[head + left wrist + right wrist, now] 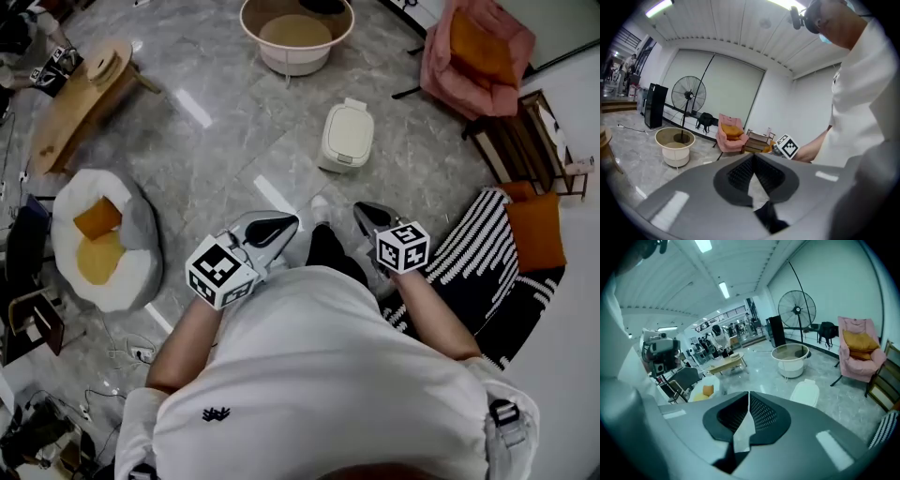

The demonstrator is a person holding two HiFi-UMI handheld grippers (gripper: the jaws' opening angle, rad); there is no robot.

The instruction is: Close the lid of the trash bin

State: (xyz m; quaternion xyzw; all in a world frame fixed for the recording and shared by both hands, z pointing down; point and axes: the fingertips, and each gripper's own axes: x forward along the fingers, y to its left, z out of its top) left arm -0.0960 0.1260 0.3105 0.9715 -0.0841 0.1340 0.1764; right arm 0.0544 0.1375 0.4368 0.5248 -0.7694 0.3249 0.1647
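The white trash bin (347, 136) stands on the grey marble floor ahead of me, its lid lying flat on top. It also shows in the right gripper view as the small white bin (806, 392) just past the jaws. My left gripper (286, 225) is held at waist height, well short of the bin, shut with nothing between its tips (753, 156). My right gripper (361, 211) hangs beside it, also short of the bin, shut and empty (749, 394). Its marker cube (787, 146) shows in the left gripper view.
A round beige tub (296, 33) stands beyond the bin. A pink chair (473, 47) and a wooden rack (525, 141) are at the right. A striped rug (478, 272) holds an orange cushion (534, 230). At the left are a wooden table (80, 98) and a white beanbag (98, 244).
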